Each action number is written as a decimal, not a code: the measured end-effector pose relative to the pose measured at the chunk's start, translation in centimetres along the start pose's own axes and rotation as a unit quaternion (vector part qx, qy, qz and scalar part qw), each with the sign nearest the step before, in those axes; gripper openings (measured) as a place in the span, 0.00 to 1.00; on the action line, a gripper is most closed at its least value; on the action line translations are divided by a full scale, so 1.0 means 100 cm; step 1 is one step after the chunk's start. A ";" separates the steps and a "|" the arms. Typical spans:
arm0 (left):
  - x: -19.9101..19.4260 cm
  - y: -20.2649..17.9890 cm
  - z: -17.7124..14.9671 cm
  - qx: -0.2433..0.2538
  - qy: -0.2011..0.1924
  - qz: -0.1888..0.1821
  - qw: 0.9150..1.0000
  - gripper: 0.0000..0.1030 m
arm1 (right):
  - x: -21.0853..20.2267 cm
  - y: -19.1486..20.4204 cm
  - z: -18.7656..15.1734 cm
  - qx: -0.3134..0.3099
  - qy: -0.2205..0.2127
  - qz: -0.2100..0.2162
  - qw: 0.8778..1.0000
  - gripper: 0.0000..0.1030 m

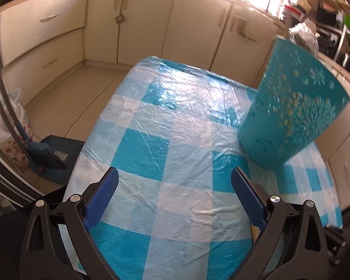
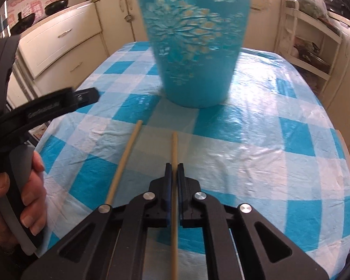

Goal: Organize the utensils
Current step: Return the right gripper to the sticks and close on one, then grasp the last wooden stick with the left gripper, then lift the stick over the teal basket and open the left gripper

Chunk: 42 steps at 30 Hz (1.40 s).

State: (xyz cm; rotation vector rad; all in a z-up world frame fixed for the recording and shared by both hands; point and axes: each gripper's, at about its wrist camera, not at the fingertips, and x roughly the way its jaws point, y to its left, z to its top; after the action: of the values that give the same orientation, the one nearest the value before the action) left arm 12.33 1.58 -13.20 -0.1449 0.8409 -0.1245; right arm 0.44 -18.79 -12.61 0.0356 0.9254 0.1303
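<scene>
A teal cup (image 2: pixel 193 44) with cut-out flower patterns stands upright on the blue-and-white checked tablecloth (image 2: pixel 256 144). It also shows at the right of the left wrist view as the teal cup (image 1: pixel 294 107). My right gripper (image 2: pixel 174 166) is shut on a wooden chopstick (image 2: pixel 174 149), which points toward the cup. A second chopstick (image 2: pixel 126 158) lies on the cloth just to the left. My left gripper (image 1: pixel 175 175) is open over bare cloth with nothing between its fingers. A hand (image 2: pixel 32 184) holds its handle.
Cream kitchen cabinets (image 1: pixel 133 25) line the far side and left. A white shelf unit (image 2: pixel 312 46) stands at the right. Woks (image 2: pixel 56 5) sit on the counter. A blue dustpan and broom (image 1: pixel 49 156) rest on the floor left of the table.
</scene>
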 end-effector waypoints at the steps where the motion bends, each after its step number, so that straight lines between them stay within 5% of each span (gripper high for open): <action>1: 0.000 -0.006 -0.002 0.013 0.007 -0.002 1.000 0.90 | -0.002 -0.007 -0.001 0.010 -0.002 -0.003 1.000 0.05; 11: -0.002 -0.072 -0.024 0.124 0.046 0.006 0.991 0.90 | -0.006 -0.042 -0.005 0.073 -0.013 -0.001 0.997 0.05; 19: 0.006 -0.087 -0.029 0.129 0.074 0.015 0.989 0.72 | -0.007 -0.046 -0.006 0.087 -0.016 0.010 0.996 0.05; 28: 0.006 -0.091 -0.034 0.132 0.069 0.018 0.989 0.66 | -0.007 -0.047 -0.006 0.093 -0.017 0.013 0.995 0.05; 31: 0.005 -0.093 -0.035 0.137 0.064 0.011 0.988 0.54 | -0.007 -0.047 -0.006 0.091 -0.018 0.012 0.996 0.05; 35: 0.003 -0.096 -0.033 0.142 0.071 -0.015 0.987 0.08 | -0.007 -0.047 -0.005 0.091 -0.018 0.012 0.996 0.05; 42: 0.008 -0.095 -0.025 0.159 0.109 -0.032 0.981 0.06 | -0.007 -0.047 -0.005 0.091 -0.018 0.012 0.996 0.05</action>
State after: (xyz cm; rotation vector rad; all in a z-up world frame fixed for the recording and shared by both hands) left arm 10.52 -8.14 -13.76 0.1446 1.0227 -0.3368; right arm 0.07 -23.56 -12.76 0.2169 0.8988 0.0663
